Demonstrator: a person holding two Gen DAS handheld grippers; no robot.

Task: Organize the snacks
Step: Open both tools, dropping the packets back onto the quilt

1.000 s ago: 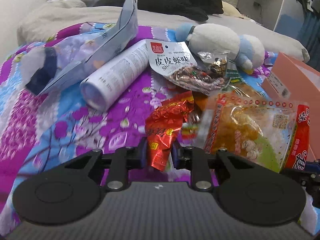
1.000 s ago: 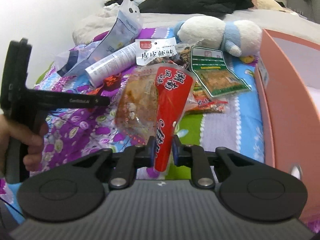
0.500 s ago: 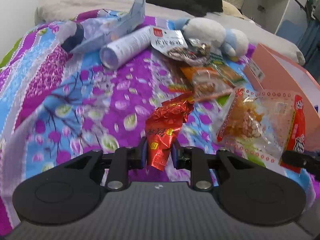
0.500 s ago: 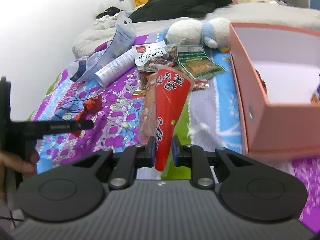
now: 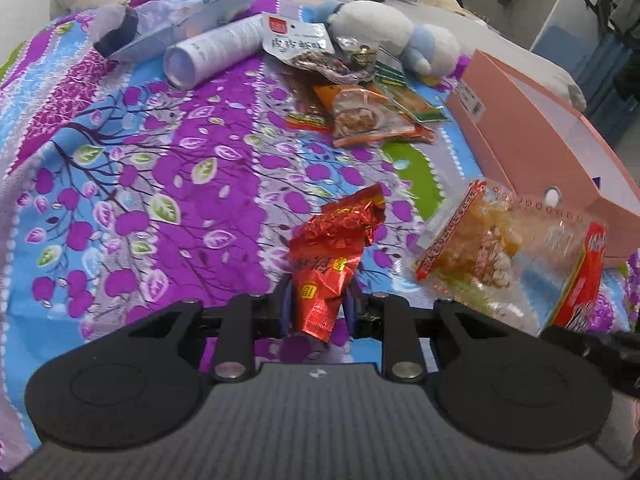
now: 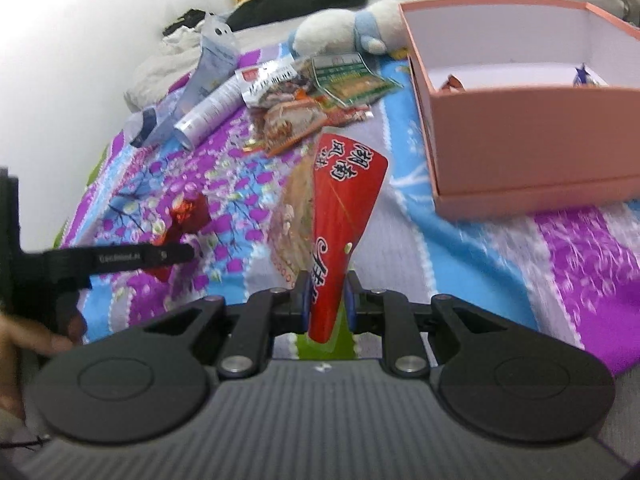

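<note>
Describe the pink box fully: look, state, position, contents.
The pink box is an open, lidless cardboard carton, salmon outside and white inside, with a small round hole in one wall. It sits flat on the floral bedspread, beside the snack pile. Two small wrapped items peek above its near wall; nothing else touches it.

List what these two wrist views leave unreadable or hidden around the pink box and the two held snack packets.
- Pink box contents: in the right wrist view its near wall hides all but two packet tips; in the left wrist view only its outside shows.
- Red foil packet: its lower end is hidden behind the left hand-held gripper.
- Red-and-clear snack bag: print blurred, bottom hidden by the right hand-held gripper.
- Snack pile: overlapping, labels too small.
</note>
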